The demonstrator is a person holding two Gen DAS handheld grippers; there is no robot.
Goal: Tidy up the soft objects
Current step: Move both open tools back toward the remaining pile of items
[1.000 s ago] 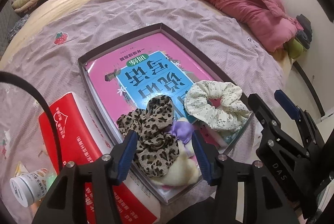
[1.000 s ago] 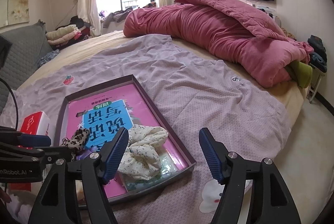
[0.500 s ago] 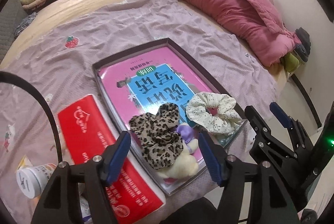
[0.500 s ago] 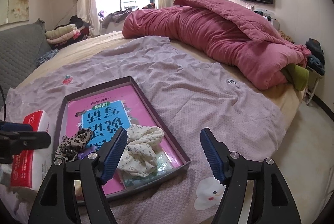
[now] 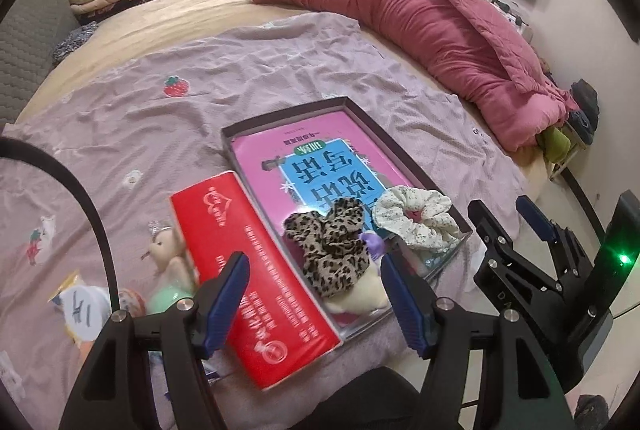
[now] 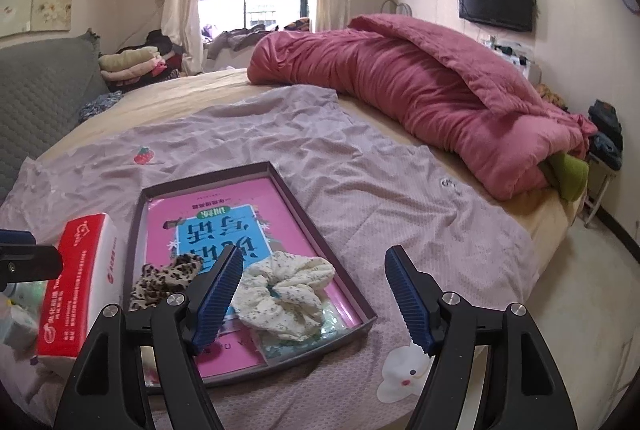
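Observation:
A shallow dark box [image 5: 376,123] [image 6: 320,238] with a pink and blue book inside lies on the bed. At its near end lie a leopard-print scrunchie [image 5: 332,250] [image 6: 164,280], a cream floral scrunchie [image 5: 416,222] [image 6: 284,290], a small purple piece [image 5: 372,244] and a pale yellow soft piece [image 5: 360,296]. My left gripper [image 5: 314,296] is open and empty, held above the near end of the box. My right gripper [image 6: 314,296] is open and empty, to the right of the box; it also shows in the left wrist view [image 5: 516,226].
A red tissue pack [image 5: 248,270] [image 6: 80,282] lies against the box's left side. A small plush doll [image 5: 170,270] and a white jar [image 5: 80,310] lie left of it. A rolled pink duvet [image 5: 420,29] [image 6: 420,97] fills the far right. The bed edge drops off at right.
Both grippers have drawn back and up from the box, so more of the bed shows. The plush doll has come into the left wrist view. The scrunchies have not moved.

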